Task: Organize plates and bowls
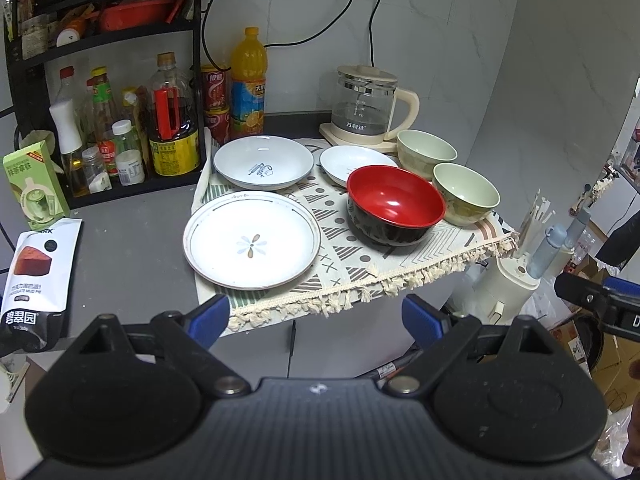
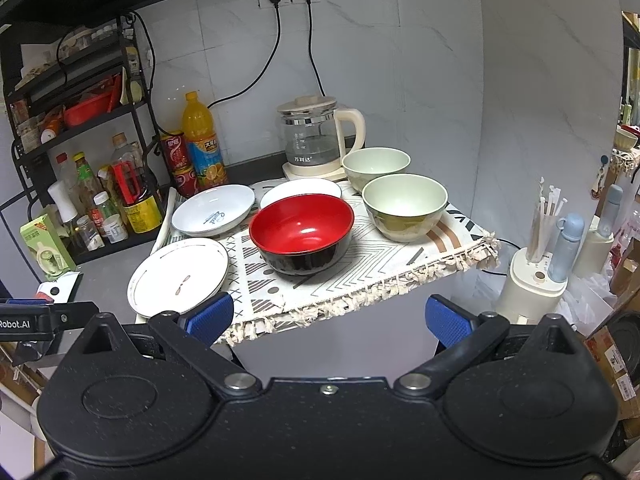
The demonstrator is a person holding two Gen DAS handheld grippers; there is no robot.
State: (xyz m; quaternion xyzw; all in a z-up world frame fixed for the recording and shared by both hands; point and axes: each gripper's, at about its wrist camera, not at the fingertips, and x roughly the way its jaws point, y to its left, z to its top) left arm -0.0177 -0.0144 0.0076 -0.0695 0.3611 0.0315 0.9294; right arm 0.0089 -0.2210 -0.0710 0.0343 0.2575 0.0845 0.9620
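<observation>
On a patterned cloth (image 1: 352,256) (image 2: 320,284) lie a flower plate (image 1: 252,240) (image 2: 178,276), a deep white plate with blue writing (image 1: 263,168) (image 2: 214,210), and a small white plate (image 1: 354,162) (image 2: 300,189) partly hidden behind a red-and-black bowl (image 1: 395,204) (image 2: 302,232). Two pale green bowls stand at the right, near (image 1: 466,192) (image 2: 405,206) and far (image 1: 426,152) (image 2: 376,166). My left gripper (image 1: 316,318) is open and empty, in front of the cloth's fringe. My right gripper (image 2: 328,318) is open and empty, also short of the fringe.
A glass kettle (image 1: 366,106) (image 2: 314,140) stands behind the dishes. A black rack with bottles (image 1: 120,128) (image 2: 100,192), an orange juice bottle (image 1: 248,84) (image 2: 202,144) and snack packs (image 1: 36,264) fill the left. A white utensil holder (image 1: 516,276) (image 2: 536,280) stands beyond the counter's right edge.
</observation>
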